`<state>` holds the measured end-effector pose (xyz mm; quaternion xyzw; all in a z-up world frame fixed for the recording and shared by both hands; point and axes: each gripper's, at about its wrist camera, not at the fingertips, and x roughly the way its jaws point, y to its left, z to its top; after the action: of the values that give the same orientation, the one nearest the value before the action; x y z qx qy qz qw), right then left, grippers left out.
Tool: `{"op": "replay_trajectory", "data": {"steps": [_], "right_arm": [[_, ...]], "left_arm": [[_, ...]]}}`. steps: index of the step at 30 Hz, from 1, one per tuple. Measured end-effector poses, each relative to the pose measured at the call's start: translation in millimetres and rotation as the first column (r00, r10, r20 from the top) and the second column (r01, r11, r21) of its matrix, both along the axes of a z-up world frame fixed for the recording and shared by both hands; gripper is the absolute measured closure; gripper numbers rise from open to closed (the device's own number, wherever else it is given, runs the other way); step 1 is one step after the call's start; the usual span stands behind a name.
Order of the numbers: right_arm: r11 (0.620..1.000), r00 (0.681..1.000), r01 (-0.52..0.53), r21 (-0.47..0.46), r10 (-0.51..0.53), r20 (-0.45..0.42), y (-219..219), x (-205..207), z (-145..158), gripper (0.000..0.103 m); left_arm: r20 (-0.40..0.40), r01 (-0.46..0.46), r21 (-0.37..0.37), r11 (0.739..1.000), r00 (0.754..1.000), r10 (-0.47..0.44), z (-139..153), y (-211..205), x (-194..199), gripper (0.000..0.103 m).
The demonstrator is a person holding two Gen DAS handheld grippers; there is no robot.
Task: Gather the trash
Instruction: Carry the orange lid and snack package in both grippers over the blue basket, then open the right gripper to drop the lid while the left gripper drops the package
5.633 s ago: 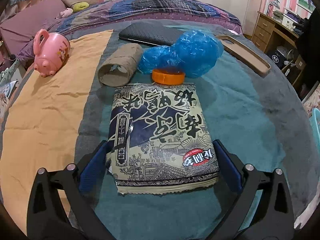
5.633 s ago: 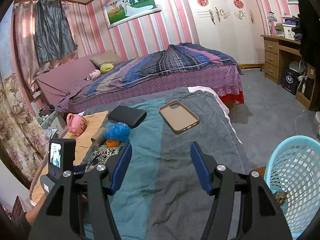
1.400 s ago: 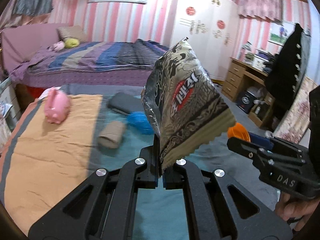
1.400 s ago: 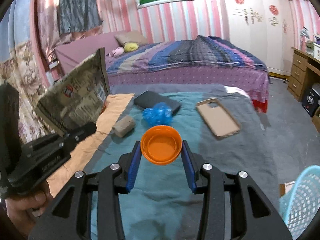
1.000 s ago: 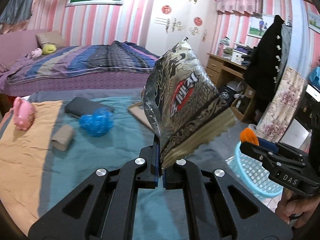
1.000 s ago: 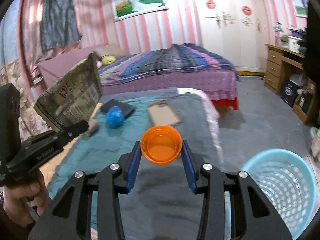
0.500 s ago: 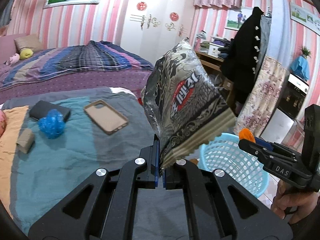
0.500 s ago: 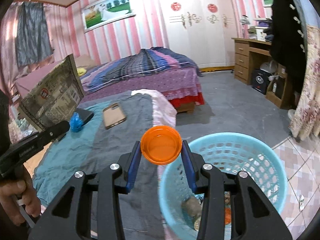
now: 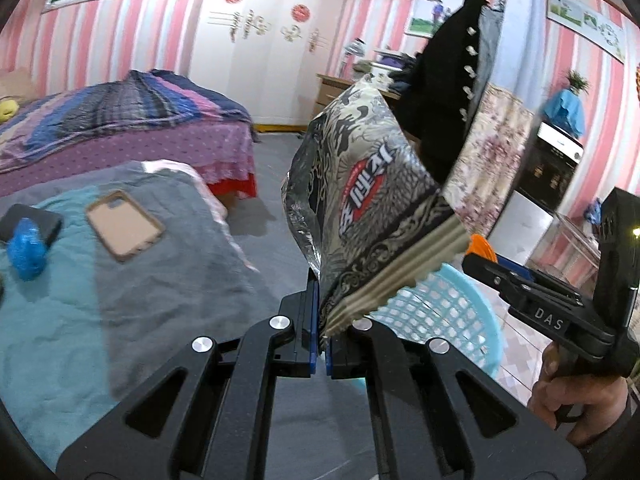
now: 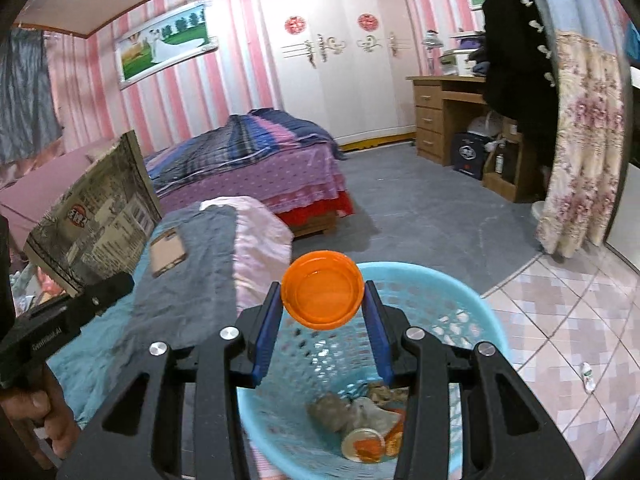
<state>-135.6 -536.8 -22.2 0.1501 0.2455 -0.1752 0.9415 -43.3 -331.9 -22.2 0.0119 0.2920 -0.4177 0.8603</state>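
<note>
My left gripper is shut on the bottom edge of a black-and-beige snack bag, which stands up in front of the camera. That bag also shows at the left of the right wrist view. My right gripper is shut on an orange plastic lid, held above the light blue basket, which holds several scraps of trash. In the left wrist view the basket lies just behind the bag, with the right gripper and its lid over its far side.
A low bed with teal and grey covers carries a tan phone case, a crumpled blue bag and a dark pouch. A second bed, a wooden desk and a floral curtain stand around the grey floor.
Both grippers have swung right, away from the low bed and toward the basket. The orange lid now hangs over the basket's opening. The snack bag has come close to the basket's near rim.
</note>
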Motion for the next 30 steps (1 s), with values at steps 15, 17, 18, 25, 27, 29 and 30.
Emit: {"op": "replay_trajectory", "data": {"steps": [15, 17, 18, 25, 27, 29, 30], "right_arm": [[0.993, 0.995, 0.098, 0.06, -0.097, -0.024, -53.7, -30.0, -11.1, 0.062], [0.993, 0.994, 0.107, 0.057, -0.105, -0.036, -55.8, -31.3, -12.0, 0.053], [0.992, 0.993, 0.112, 0.052, -0.11, -0.04, -56.9, -30.8, -12.0, 0.039], [0.981, 0.985, 0.172, 0.085, -0.17, -0.031, -66.4, -35.5, -16.2, 0.037], [0.981, 0.985, 0.173, 0.088, -0.171, -0.031, -66.9, -35.0, -16.4, 0.036], [0.983, 0.985, 0.168, 0.079, -0.166, -0.035, -66.4, -33.7, -16.9, 0.036], [0.983, 0.986, 0.168, 0.078, -0.166, -0.034, -66.7, -34.5, -17.6, 0.036]], "left_arm": [[-0.082, 0.196, 0.01, 0.981, 0.977, -0.195, -24.7, -74.3, -18.7, 0.102], [-0.091, 0.209, 0.023, 0.978, 0.974, -0.206, -28.4, -79.7, -18.9, 0.1], [-0.093, 0.21, 0.03, 0.977, 0.974, -0.207, -29.4, -81.7, -19.2, 0.094], [-0.077, 0.222, 0.057, 0.973, 0.973, -0.218, -30.5, -88.1, -25.0, 0.053], [-0.074, 0.214, 0.046, 0.976, 0.975, -0.21, -28.7, -84.6, -24.6, 0.04], [-0.071, 0.204, 0.041, 0.978, 0.977, -0.201, -26.2, -80.8, -23.7, 0.034], [-0.07, 0.197, 0.038, 0.98, 0.979, -0.194, -24.9, -78.8, -22.3, 0.029]]}}
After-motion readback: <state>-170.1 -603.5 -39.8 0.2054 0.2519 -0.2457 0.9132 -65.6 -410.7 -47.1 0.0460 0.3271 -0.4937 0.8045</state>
